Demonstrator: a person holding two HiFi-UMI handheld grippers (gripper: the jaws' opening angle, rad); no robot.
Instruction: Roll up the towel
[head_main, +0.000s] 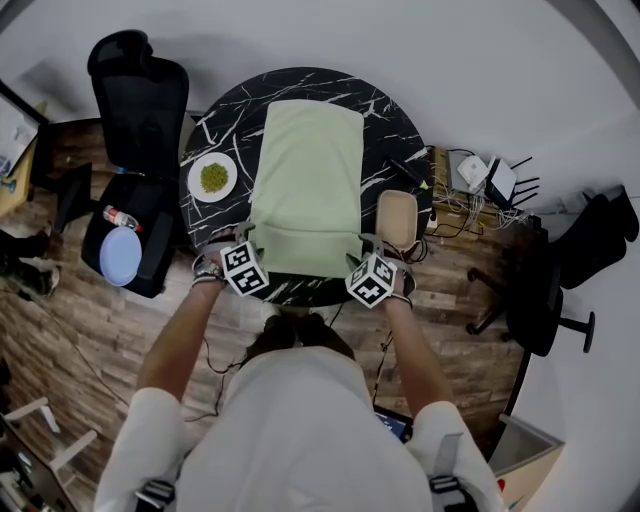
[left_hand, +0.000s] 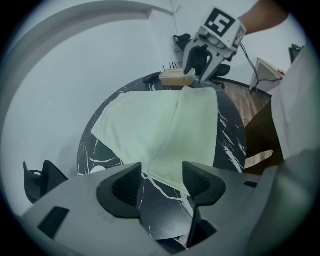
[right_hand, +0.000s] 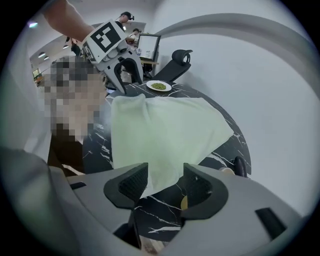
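**Both hand-held grippers open at the towel's near corners**

Under everything is a wood-plank floor (head_main: 60, 330), and on it, right in front of you, stands the round black desk (head_main: 222, 125) with white marble veining. To its left is a black office chair (head_main: 140, 100) with a pale blue plate (head_main: 120, 255) on the seat.

The light green towel (head_main: 308, 185) takes up the middle of the desk. It lies lengthwise away from you, flat over most of its length. Its near end is doubled back over the rest in one flat fold, close to the desk's near rim. It is not rolled.

Your left hand-held gripper (left_hand: 161, 175) is at the towel's near left corner, pointing steeply down. Its jaws stand well apart. The corner of the cloth shows in the gap between them, but the pads are not pinching it.

Your right hand-held gripper (right_hand: 164, 175) is at the near right corner in the same pose. Its jaws are also apart, and the cloth's corner lies loose between them, ungripped.

A beige tray (head_main: 397, 220) sits on the desk just beside the towel's right edge, near your right hand-held gripper. A small white plate (head_main: 212, 178) holding something green sits on the desk's left side, close to the towel's left edge but apart from it.
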